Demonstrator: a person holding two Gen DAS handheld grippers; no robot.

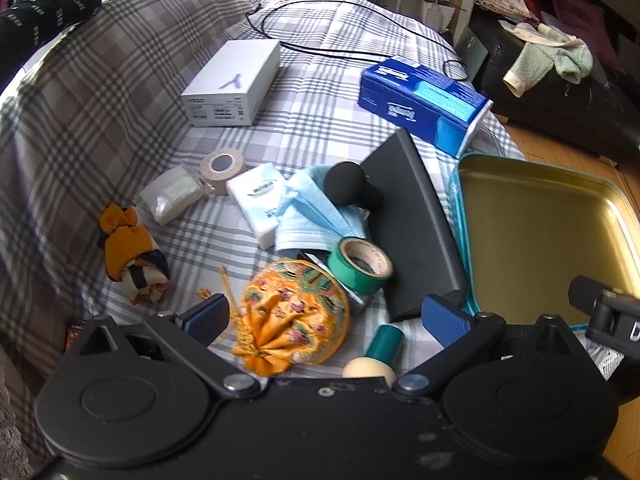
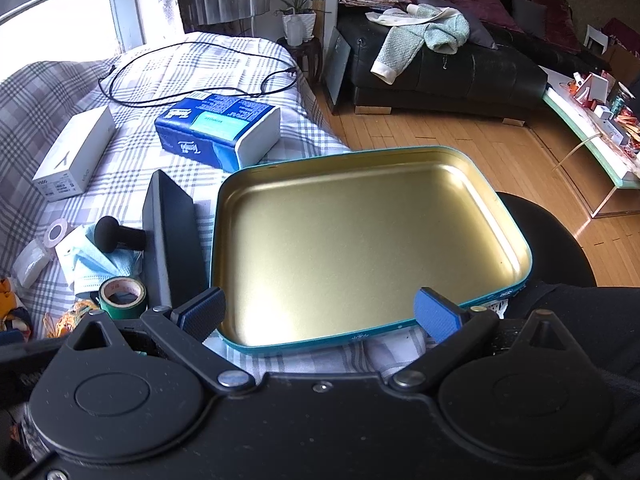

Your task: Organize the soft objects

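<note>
Orange pouch [image 1: 292, 316] between spread fingers of left gripper [image 1: 326, 318], untouched, left of gold tin [image 1: 536, 236]. Right gripper [image 2: 320, 314] spread wide over tin's near rim, holding nothing.

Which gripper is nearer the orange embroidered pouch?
Left. The left gripper hangs open with the pouch between its fingers; the right gripper is open over the tin tray.

Count on the plaid cover: two tape rolls, one beige [image 1: 222, 169], one green [image 1: 360, 265]; two boxes, white [image 1: 234, 82] at upper centre, blue [image 1: 424, 100] at upper right; one tin tray [image 2: 360, 240] (lower right); one embroidered pouch [image 1: 294, 316]; one face mask [image 1: 316, 216].
</note>
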